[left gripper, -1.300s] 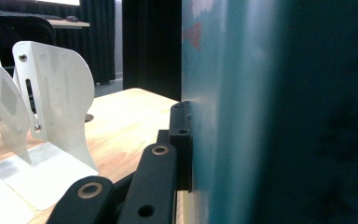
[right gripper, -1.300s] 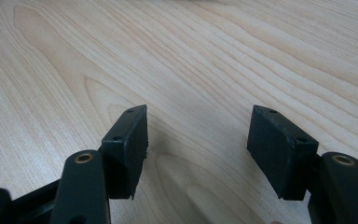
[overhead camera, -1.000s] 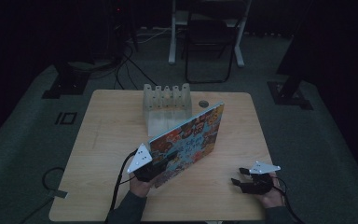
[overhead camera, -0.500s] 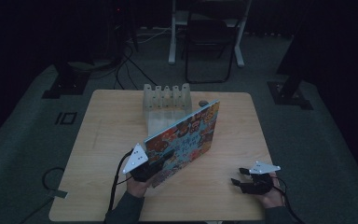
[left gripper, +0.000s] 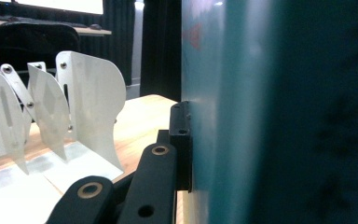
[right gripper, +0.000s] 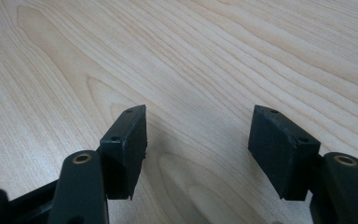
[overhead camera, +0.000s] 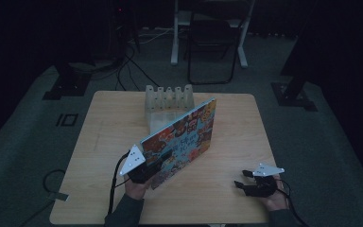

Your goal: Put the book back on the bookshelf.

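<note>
Table: pale wooden square table (overhead camera: 99, 156), the landmark for everything below.
Book: large flat picture book with a busy, many-coloured cover and teal back (overhead camera: 182, 137), tilted on edge near the table's centre, leaning toward the rack at the far edge; its near lower corner is up off the table top. In the left gripper view its teal face (left gripper: 279, 112) stands just beside the black jaw.
Rack: white slotted plastic rack with upright fins (overhead camera: 168, 101), at the table's far middle edge, just behind the book's upper corner; fins (left gripper: 91, 107) stand close ahead in the left gripper view.
Left gripper (overhead camera: 146, 170): clamped on the book's near lower corner.
Right gripper (overhead camera: 246, 182): resting at the table's near right corner, well apart from the book, jaws half apart with bare wood between them (right gripper: 198, 140).
Change: book has swung slightly steeper and shifted toward the table's left since a second ago.
Meaning: likely being lined up for a rack slot; not yet in.
</note>
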The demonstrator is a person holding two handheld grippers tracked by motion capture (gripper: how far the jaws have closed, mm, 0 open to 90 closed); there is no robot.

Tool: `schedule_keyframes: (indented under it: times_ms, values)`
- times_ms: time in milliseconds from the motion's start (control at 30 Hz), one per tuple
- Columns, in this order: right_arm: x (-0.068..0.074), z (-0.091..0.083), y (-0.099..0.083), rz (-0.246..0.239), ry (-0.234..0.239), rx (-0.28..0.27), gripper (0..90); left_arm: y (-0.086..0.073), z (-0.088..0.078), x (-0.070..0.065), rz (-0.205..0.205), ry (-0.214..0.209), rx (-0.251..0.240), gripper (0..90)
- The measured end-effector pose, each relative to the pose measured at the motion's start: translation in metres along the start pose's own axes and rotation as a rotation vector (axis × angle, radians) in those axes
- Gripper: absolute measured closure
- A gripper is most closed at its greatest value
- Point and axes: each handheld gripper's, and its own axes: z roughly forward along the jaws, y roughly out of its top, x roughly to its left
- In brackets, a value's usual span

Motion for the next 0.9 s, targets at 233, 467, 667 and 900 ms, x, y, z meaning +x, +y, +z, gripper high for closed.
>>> schedule_keyframes:
  times_ms: [233,467,667,900]
  values:
    - [0.0,0.0,0.0,0.0,0.003,0.0,36.2,0.001,-0.004,0.003,-0.008,0.017,-0.006,81.2]
    - [0.0,0.0,0.0,0.0,0.003,0.0,36.1,0.002,-0.009,0.006,-0.009,0.033,-0.014,81.2]
    - [0.0,0.0,0.0,0.0,0.004,0.0,36.1,0.003,-0.012,0.008,-0.01,0.044,-0.02,81.2]
    - [0.0,0.0,0.0,0.0,0.005,0.0,36.1,0.005,-0.015,0.011,-0.012,0.058,-0.028,81.2]
